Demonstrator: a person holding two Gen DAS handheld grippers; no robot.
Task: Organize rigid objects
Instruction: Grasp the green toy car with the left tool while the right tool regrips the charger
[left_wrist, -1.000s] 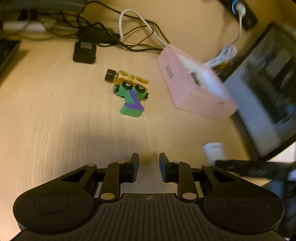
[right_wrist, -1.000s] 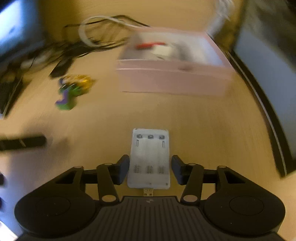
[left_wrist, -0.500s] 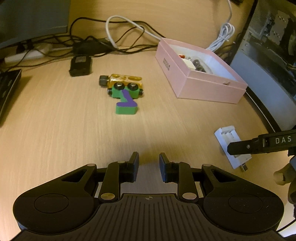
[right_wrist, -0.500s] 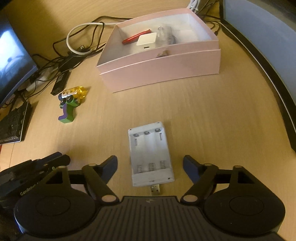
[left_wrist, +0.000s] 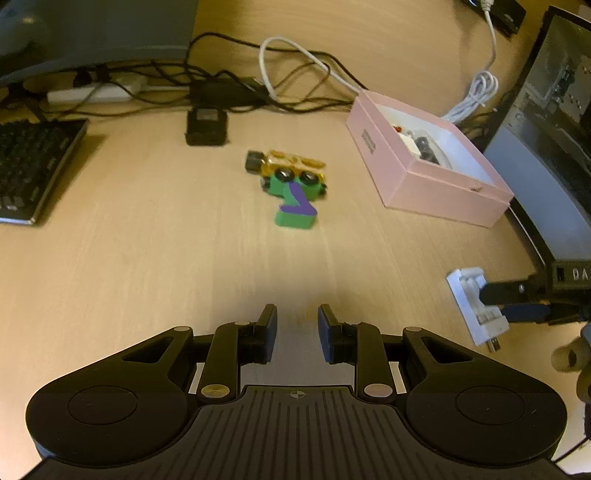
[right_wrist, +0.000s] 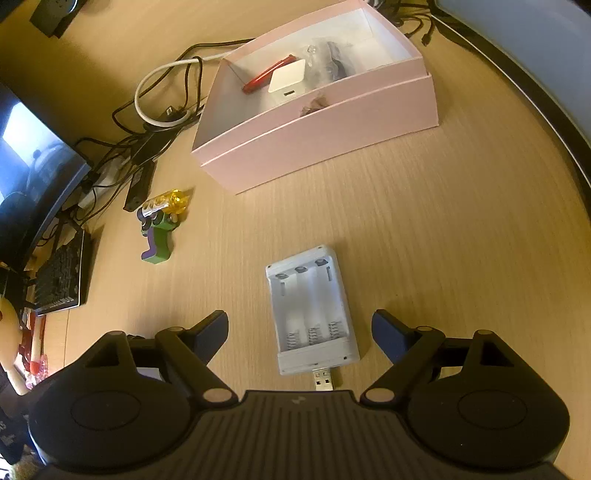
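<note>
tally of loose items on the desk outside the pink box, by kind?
White plastic USB battery charger: 1
Yellow translucent toy vehicle with black wheels: 1
Green and purple toy block piece: 1
Total: 3

The charger lies flat between the open, widening jaws of the right hand-held gripper, untouched.

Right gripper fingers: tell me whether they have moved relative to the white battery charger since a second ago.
Yes. The right gripper has spread: its fingers, earlier close against the battery charger, now stand clear of its sides and are opening.

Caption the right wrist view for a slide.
Right gripper, jaws opening, straddles a white battery charger lying on the desk before the pink box.
</note>
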